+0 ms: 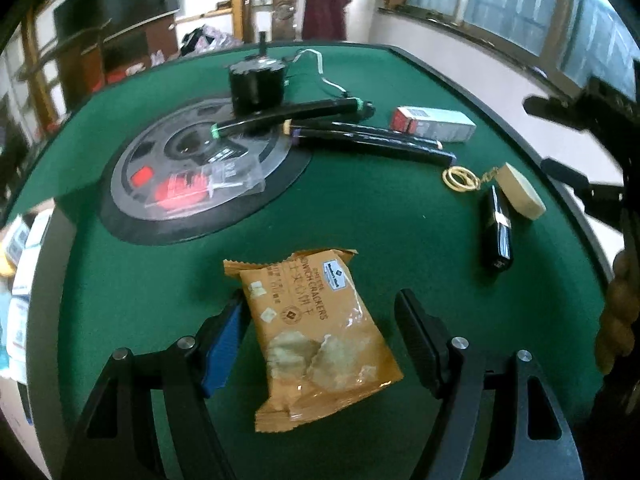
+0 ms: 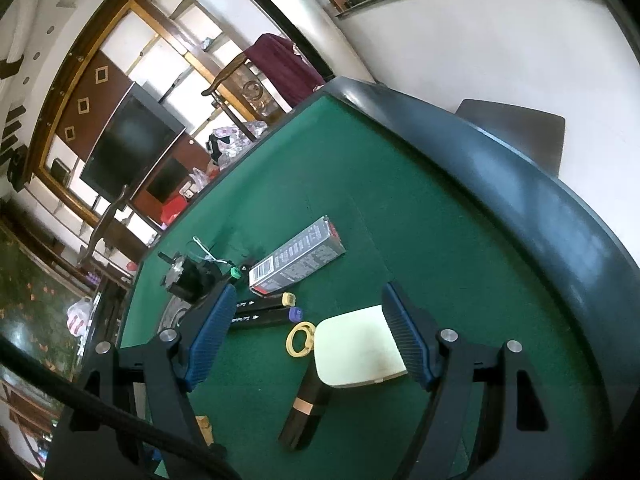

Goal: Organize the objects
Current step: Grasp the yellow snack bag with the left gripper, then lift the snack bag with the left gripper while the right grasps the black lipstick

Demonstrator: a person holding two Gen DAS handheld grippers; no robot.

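An orange cracker packet (image 1: 320, 340) lies flat on the green felt table (image 1: 380, 224) between the fingers of my left gripper (image 1: 322, 300). Its blue left pad (image 1: 222, 344) sits against the packet's edge, while the right pad (image 1: 416, 344) stands clear, so the jaws are open around it. My right gripper (image 2: 308, 292) hovers open above a cream case (image 2: 354, 346), yellow rubber bands (image 2: 300, 338) and a black lipstick tube (image 2: 306, 404). Seen from the left wrist, the right gripper (image 1: 538, 134) hangs at the table's right edge beside the cream case (image 1: 522, 192).
A black motor (image 1: 258, 80) and a clear bag of small parts (image 1: 216, 180) rest on a grey disc (image 1: 160, 152). Black markers (image 1: 372, 140) and a red-and-grey box (image 1: 434, 122) lie behind. The raised dark table rim (image 2: 520, 184) curves on the right. A hand (image 1: 620, 308) shows at the right edge.
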